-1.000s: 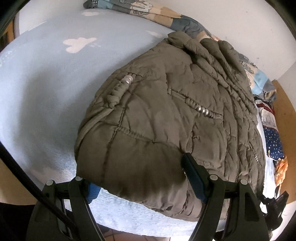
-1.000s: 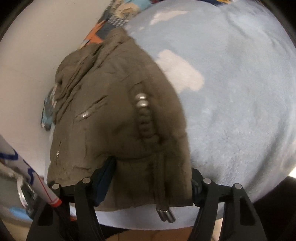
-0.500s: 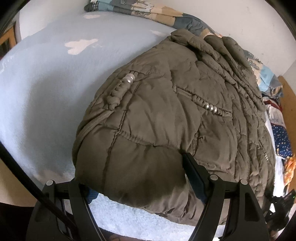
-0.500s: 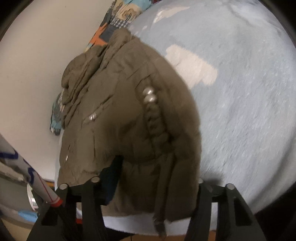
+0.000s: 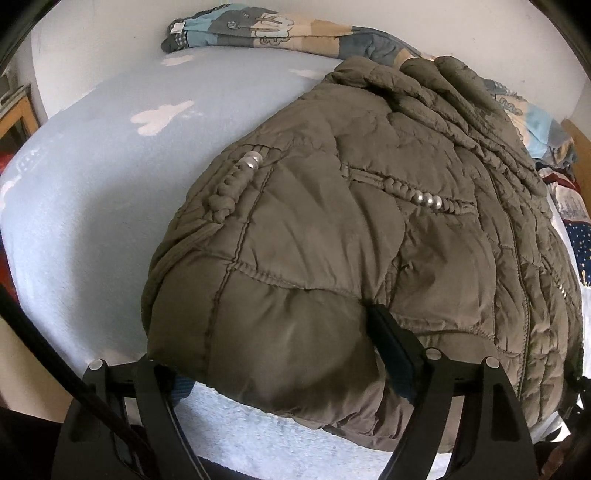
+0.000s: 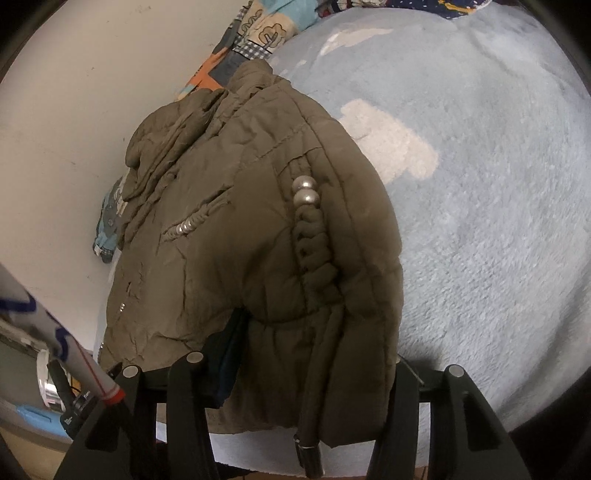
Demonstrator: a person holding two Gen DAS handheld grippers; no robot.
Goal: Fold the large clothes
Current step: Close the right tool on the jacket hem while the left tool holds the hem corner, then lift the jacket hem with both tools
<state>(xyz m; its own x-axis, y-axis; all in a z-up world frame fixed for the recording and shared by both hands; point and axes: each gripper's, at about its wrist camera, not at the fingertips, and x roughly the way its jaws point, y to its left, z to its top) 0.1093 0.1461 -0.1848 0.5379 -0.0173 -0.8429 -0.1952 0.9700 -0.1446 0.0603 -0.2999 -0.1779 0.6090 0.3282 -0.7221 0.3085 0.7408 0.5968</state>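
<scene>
Along the near edge of the bed, I have both claws on the hem of the olive puffer jacket. The left gripper has its fingers spread wide around a thick bunched corner of the hem; the right gripper is likewise wide around a fat fold, drawcord toggle dangling below. Over the last second the jacket has risen toward both cameras and the hem now bulges higher between the fingers, so I judge the lift for folding hem toward collar has begun. Open blue blanket lies from 9 to 11 o'clock in the left view, 1 to 4 o'clock in the right. The patterned quilt and wall crowd 12 o'clock, just beyond the collar.
</scene>
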